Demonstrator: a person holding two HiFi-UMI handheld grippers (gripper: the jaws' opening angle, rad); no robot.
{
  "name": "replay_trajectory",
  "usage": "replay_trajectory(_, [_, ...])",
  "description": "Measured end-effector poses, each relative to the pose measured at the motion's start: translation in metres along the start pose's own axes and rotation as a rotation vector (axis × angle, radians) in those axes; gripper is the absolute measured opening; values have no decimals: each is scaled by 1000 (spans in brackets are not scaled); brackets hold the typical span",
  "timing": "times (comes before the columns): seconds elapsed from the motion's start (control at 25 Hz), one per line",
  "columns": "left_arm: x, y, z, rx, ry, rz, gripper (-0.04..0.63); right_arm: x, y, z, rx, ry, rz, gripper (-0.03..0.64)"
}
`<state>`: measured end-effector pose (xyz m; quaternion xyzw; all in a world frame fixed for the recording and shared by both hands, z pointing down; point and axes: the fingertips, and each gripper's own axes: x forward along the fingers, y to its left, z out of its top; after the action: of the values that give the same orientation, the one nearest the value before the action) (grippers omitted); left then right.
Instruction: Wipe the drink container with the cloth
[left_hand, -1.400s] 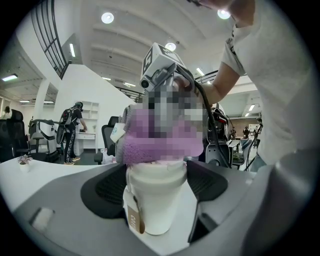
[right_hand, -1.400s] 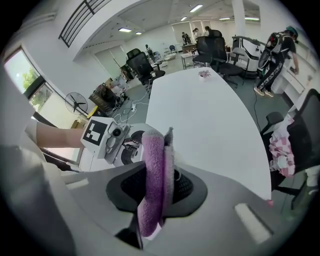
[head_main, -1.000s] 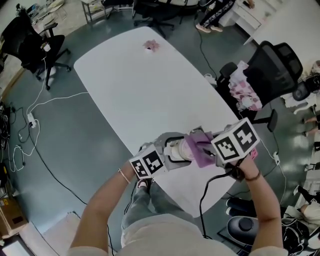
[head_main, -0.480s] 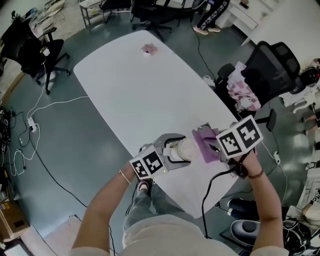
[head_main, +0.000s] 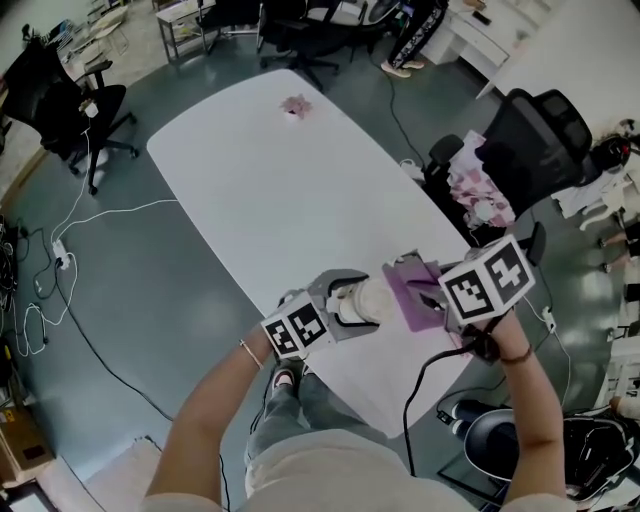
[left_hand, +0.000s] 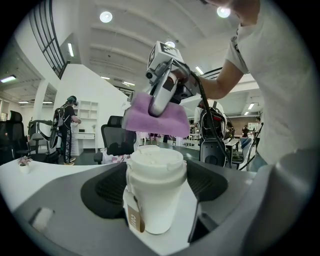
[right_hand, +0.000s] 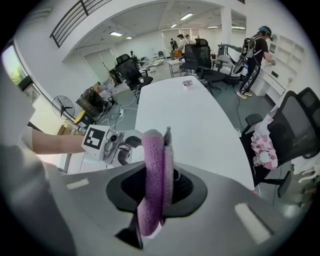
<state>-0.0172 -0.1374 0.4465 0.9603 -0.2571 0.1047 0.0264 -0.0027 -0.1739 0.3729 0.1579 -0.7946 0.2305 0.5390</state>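
Note:
A white paper cup (left_hand: 155, 187) with a white lid and a brown tag stands between the jaws of my left gripper (head_main: 345, 298), which are closed on its sides near the table's front edge; it shows as the white cup (head_main: 368, 300) in the head view. My right gripper (head_main: 432, 291) is shut on a folded purple cloth (right_hand: 155, 180), which also shows as the purple cloth (head_main: 412, 294) beside the cup and as the cloth (left_hand: 156, 116) hanging just above and behind the lid, apart from it.
The long white oval table (head_main: 290, 190) carries a small pink thing (head_main: 297, 106) at its far end. Black office chairs (head_main: 535, 135) stand to the right, another (head_main: 60, 85) at the left. Cables lie on the grey floor.
My right gripper with the cloth has lifted and drawn to the right, off the cup's top. The left gripper and the cup have stayed put.

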Motion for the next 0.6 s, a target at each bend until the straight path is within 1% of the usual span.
replay_trajectory(0.16, [1,1,-1,1,-1,1,377,3,20,3,-40,0,32,69])
replay_trajectory(0.28, [2,0,-1,-1,-4,4,377,13,32,1,-65,21,51,69])
replay_trajectory(0.6, [1,0,0,-4,-9,5,377,35,46,-5,-95,79,78,69])
